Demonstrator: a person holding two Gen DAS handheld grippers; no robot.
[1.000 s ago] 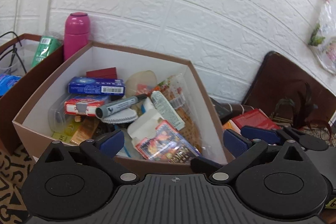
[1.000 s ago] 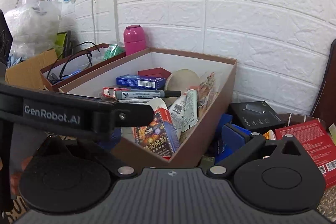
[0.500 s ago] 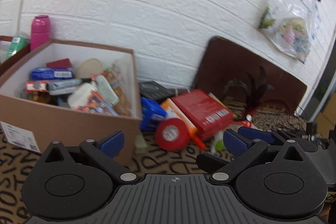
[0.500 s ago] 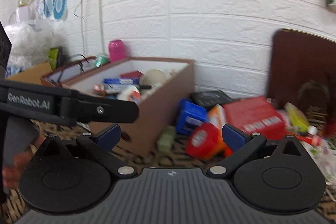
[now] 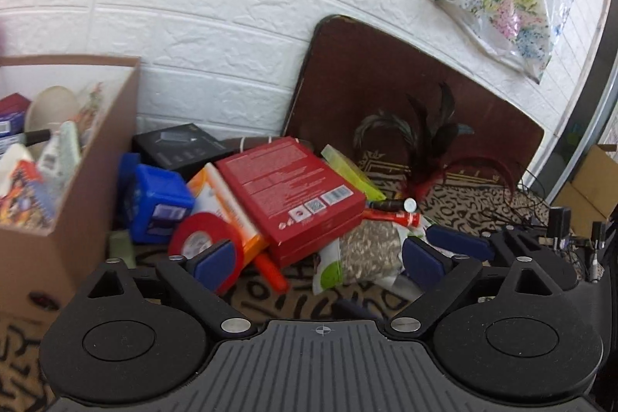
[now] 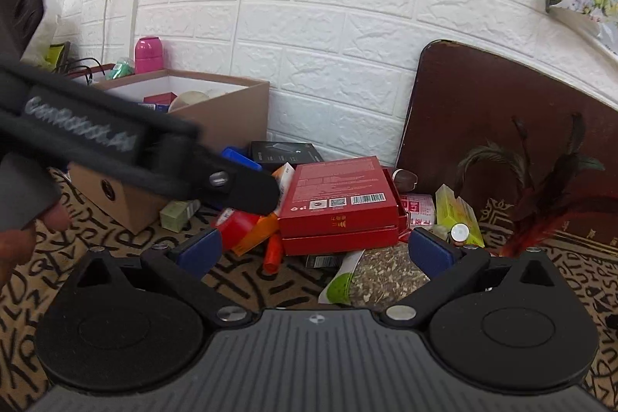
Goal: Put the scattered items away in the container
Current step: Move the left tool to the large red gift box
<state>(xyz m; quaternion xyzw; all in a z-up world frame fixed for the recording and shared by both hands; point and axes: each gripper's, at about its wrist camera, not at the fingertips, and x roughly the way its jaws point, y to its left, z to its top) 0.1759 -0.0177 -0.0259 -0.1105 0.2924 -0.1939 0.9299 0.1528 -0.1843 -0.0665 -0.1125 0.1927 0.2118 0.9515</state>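
Right now the big flat red cardboard box (image 5: 293, 192) lies on the pile straight ahead of both tools, beside the brown cardboard container (image 5: 65, 219); the left tool (image 5: 316, 253) is empty and closing a little; the right tool (image 6: 314, 250) is wide apart, empty.

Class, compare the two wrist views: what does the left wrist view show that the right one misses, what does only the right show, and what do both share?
Only the left view: a blue box beside the container and the packed items at the container's near end.

Only the right view: a pink bottle behind the container, the left gripper's body crossing the picture, and a hand.

Both: the container, red box, red tape roll, black box, seed packet, feathers.
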